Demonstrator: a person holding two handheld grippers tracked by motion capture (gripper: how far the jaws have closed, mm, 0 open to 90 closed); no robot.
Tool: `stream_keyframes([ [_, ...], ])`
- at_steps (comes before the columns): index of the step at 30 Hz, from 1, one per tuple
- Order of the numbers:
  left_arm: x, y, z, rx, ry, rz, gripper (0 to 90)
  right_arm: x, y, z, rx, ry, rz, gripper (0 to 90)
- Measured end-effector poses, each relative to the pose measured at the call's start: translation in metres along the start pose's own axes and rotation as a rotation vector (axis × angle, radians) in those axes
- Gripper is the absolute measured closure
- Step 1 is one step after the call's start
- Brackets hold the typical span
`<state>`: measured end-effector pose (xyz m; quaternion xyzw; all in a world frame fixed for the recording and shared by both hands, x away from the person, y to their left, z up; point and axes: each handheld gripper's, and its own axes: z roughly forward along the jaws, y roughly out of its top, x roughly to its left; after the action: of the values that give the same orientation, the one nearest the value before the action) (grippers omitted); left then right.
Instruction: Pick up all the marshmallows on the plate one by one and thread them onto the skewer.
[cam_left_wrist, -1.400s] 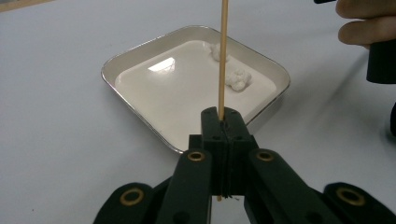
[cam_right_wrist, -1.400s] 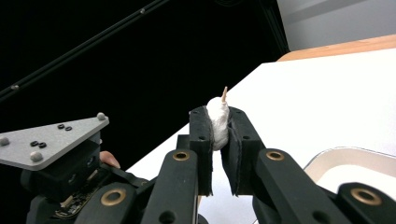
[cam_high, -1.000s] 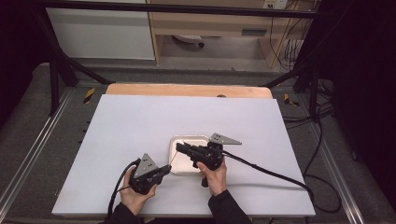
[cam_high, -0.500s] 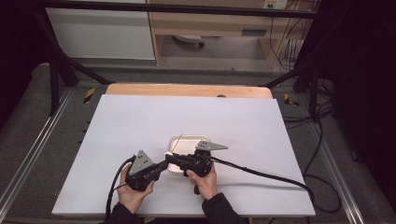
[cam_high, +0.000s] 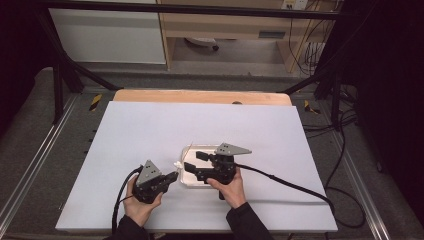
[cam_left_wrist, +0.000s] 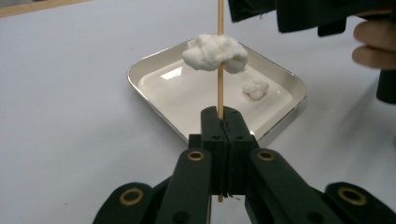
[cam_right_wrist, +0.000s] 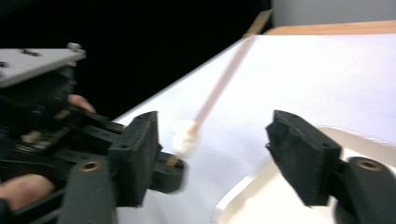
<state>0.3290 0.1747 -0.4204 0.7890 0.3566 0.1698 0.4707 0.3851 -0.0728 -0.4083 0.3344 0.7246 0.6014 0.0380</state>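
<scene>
Left gripper view: left gripper has its jaws pressed together on a thin wooden skewer, clamped near the lower end. The skewer's long axis runs straight up out of the jaws. A white marshmallow-like lump is threaded on it, partway up the stick and hanging above the tray.

High view: tray sits near the middle of the white table, between the two hands, with the left gripper at its left edge and the right gripper over it.

Right gripper view: right gripper jaws stand well apart and have just been opening; nothing between the pads. The lump lies left of the gap's centre, close to the left jaw but apart from it; the skewer slants up and away to the far right.

Tray contents: one smaller white lump, lying loose on the tray floor towards its right side; otherwise bare.

Judgement: the right hand is the nearer free tool; the next piece lies below it in the tray.
</scene>
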Motion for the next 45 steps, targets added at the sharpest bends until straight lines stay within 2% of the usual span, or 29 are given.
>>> stream_keyframes([
  [2,0.001,-0.001,0.000,0.005,-0.001,0.002,88.9,-0.003,0.002,-0.002,0.019,-0.016,-0.008,21.9],
  [3,0.003,-0.003,0.001,0.015,-0.008,0.005,88.8,-0.010,0.006,-0.006,0.059,-0.054,-0.023,19.3],
  [4,0.003,-0.003,0.001,0.015,-0.008,0.005,88.7,-0.010,0.006,-0.006,0.059,-0.054,-0.023,19.3],
  [7,0.005,-0.005,0.001,0.018,-0.020,-0.008,88.6,-0.020,0.009,-0.011,0.126,-0.079,-0.048,19.4],
  [8,0.006,-0.005,0.001,0.019,-0.019,-0.006,88.5,-0.025,0.009,-0.014,0.163,-0.096,-0.061,19.3],
  [9,0.006,-0.006,0.001,0.021,-0.020,-0.005,88.5,-0.025,0.009,-0.014,0.163,-0.096,-0.061,19.3],
  [11,0.007,-0.007,0.001,0.023,-0.017,-0.005,88.5,-0.028,0.007,-0.018,0.205,-0.103,-0.075,20.5],
  [13,0.008,-0.008,0.001,0.027,-0.024,-0.011,88.4,-0.029,0.002,-0.020,0.266,-0.118,-0.112,24.9],
  [14,0.008,-0.008,0.001,0.029,-0.022,-0.008,88.4,-0.029,0.002,-0.020,0.266,-0.118,-0.112,24.9],
  [16,0.009,-0.009,0.000,0.031,-0.024,-0.010,88.3,-0.031,-0.007,-0.021,0.335,-0.146,-0.144,28.8],
  [17,0.009,-0.009,0.000,0.029,-0.025,-0.014,88.3,-0.031,-0.007,-0.021,0.335,-0.146,-0.144,28.8],
  [19,0.009,-0.010,0.000,0.029,-0.021,-0.013,88.3,-0.035,-0.014,-0.019,0.367,-0.148,-0.136,31.7],
  [20,0.010,-0.010,0.000,0.029,-0.019,-0.014,88.3,-0.037,-0.020,-0.018,0.395,-0.159,-0.147,35.6],
  [22,0.011,-0.010,0.000,0.031,-0.018,-0.015,88.3,-0.038,-0.023,-0.017,0.409,-0.167,-0.153,36.5],
  [25,0.010,-0.011,0.000,0.032,-0.020,-0.017,88.2,-0.040,-0.029,-0.014,0.422,-0.173,-0.165,43.3],
  [30,0.010,-0.011,0.000,0.034,-0.020,-0.015,88.3,-0.043,-0.033,-0.008,0.421,-0.186,-0.171,52.6],
  [34,0.011,-0.011,-0.001,0.031,-0.018,-0.017,88.3,-0.044,-0.034,-0.008,0.417,-0.196,-0.190,58.9],
  [36,0.010,-0.011,-0.001,0.033,-0.019,-0.016,88.3,-0.043,-0.035,-0.008,0.412,-0.195,-0.212,65.4],
  [41,0.010,-0.011,0.000,0.036,-0.023,-0.015,88.3,-0.043,-0.037,-0.009,0.405,-0.198,-0.211,71.4],
  [45,0.009,-0.011,0.000,0.034,-0.022,-0.014,88.3,-0.045,-0.035,-0.012,0.385,-0.192,-0.186,74.1],
])
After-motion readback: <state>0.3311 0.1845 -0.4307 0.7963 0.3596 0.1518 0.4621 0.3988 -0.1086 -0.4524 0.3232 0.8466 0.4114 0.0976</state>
